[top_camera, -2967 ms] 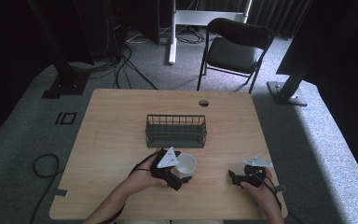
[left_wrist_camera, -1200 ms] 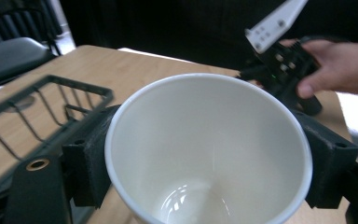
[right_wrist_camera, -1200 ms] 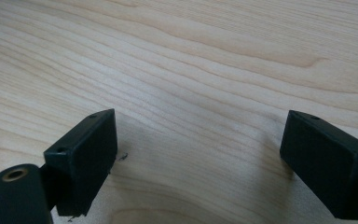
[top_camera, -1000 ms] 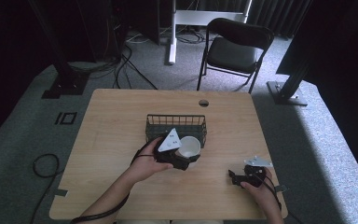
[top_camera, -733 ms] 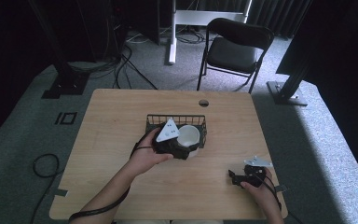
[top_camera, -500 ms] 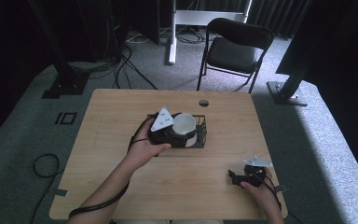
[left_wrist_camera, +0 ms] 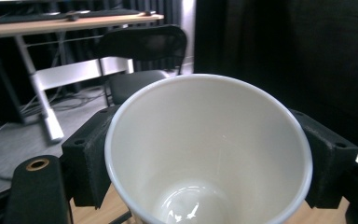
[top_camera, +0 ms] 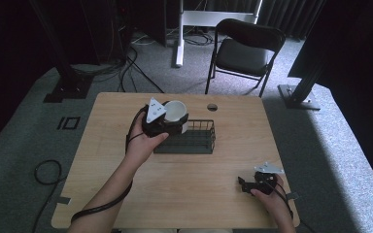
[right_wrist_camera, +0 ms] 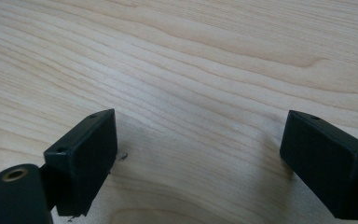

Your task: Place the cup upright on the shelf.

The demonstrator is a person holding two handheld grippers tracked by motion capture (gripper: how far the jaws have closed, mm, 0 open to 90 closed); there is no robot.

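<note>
My left gripper (top_camera: 175, 121) is shut on a white paper cup (top_camera: 175, 110), held in the air above the left end of the black wire basket (top_camera: 200, 141). Seen from the left gripper view, the cup (left_wrist_camera: 209, 154) is empty, its mouth faces the camera, and the two black jaws press on its sides. My right gripper (top_camera: 243, 185) rests low at the table's front right, its jaws wide apart. In the right gripper view that gripper (right_wrist_camera: 200, 163) has only bare wood between its fingers.
The wooden table (top_camera: 102, 170) has a cable hole (top_camera: 212, 107) near its far edge. A black folding chair (top_camera: 243, 51) stands behind the table, with a desk leg (top_camera: 178, 34) and cables on the floor. Dark stands flank both sides.
My left gripper has carried the cup up and away from the table's front middle to above the basket's left end. The right gripper has stayed put.
</note>
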